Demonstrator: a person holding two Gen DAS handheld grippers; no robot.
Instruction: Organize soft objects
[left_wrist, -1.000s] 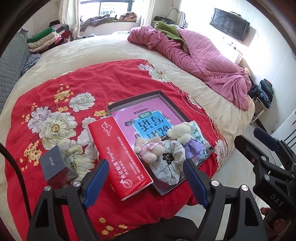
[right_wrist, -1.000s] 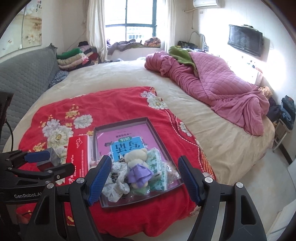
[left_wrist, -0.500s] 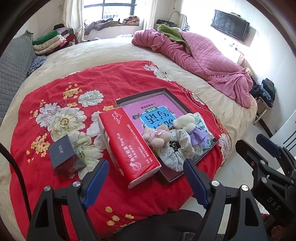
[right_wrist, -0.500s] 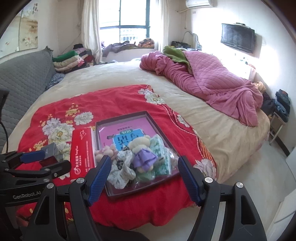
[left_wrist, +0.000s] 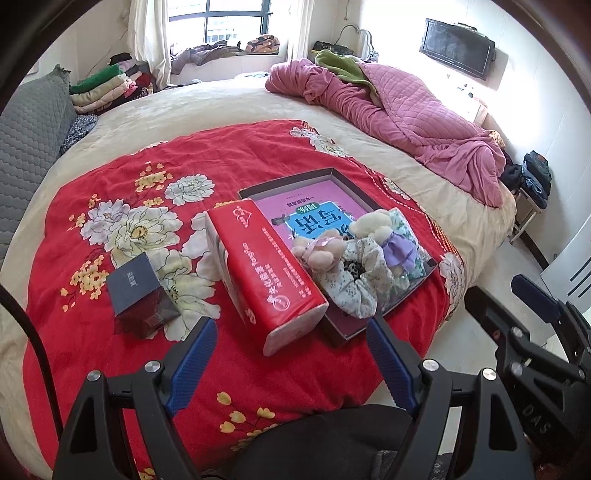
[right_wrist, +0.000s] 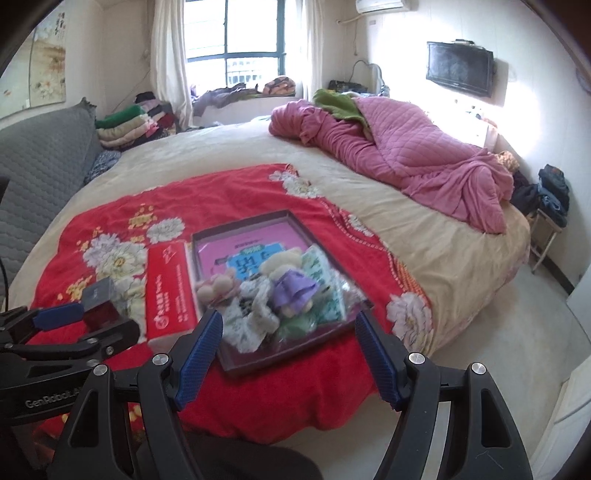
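Both tongs stand apart and empty: left gripper (left_wrist: 291, 354) just short of the red tissue pack (left_wrist: 264, 273), right gripper (right_wrist: 288, 339) just short of the tray (right_wrist: 207, 236), where floral scrunchie (right_wrist: 251, 314) and purple-dressed bear (right_wrist: 291, 280) lie beyond its tips.

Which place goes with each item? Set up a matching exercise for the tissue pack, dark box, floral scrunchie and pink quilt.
Things:
1. red tissue pack
2. small dark box
3. floral scrunchie
4. pink quilt

Places:
A. inside the shallow tray, beside the plush bears
B. bunched at the far side of the bed
C. against the tray's left edge
D. alone on the red flowered blanket, left of everything else

Pairs: 1-C, 2-D, 3-A, 4-B
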